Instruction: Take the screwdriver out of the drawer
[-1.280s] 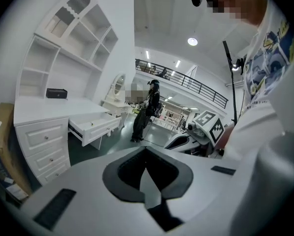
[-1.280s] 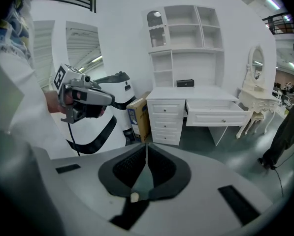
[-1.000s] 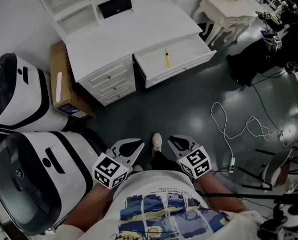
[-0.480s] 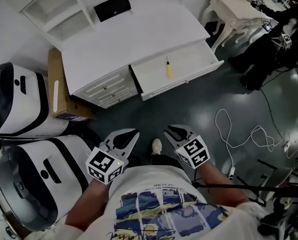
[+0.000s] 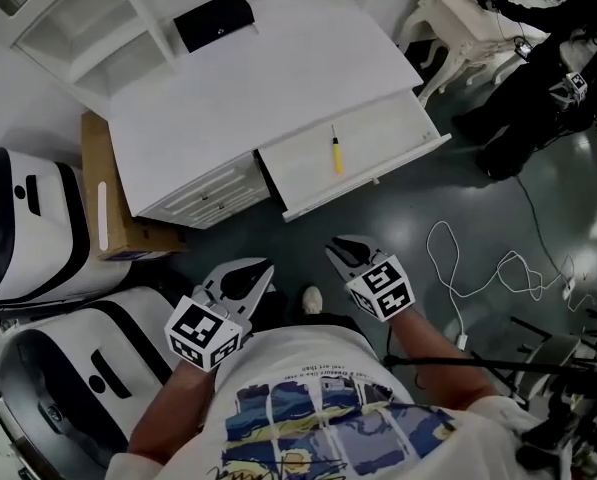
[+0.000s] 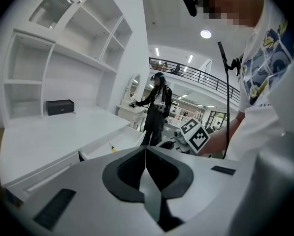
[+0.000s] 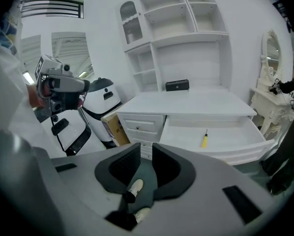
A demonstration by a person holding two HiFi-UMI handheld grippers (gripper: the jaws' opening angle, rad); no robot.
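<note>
The screwdriver [image 5: 334,152] lies in the open drawer [image 5: 383,168], upper centre of the head view, well apart from both tools. The right gripper [image 5: 342,249] points toward it, its jaws having just been opening and empty (likely readied to grab). The left gripper [image 5: 259,270] is clenched on nothing.

1. The drawer [image 5: 390,140] stands pulled out of the white desk [image 5: 258,78] and is open from above. The screwdriver [image 5: 335,151] lies alone in it, apart from the walls.
2. Dark floor [image 5: 308,238] lies open between the drawer front and the left gripper [image 5: 258,271] and right gripper [image 5: 338,249].
3. Left side: a cardboard box [image 5: 103,208] against the desk and two rounded white machines [image 5: 33,223] crowd the way.
4. Right side: a person in black [image 5: 528,88] stands near the drawer's corner, and a white cable [image 5: 478,258] loops on the floor.
</note>
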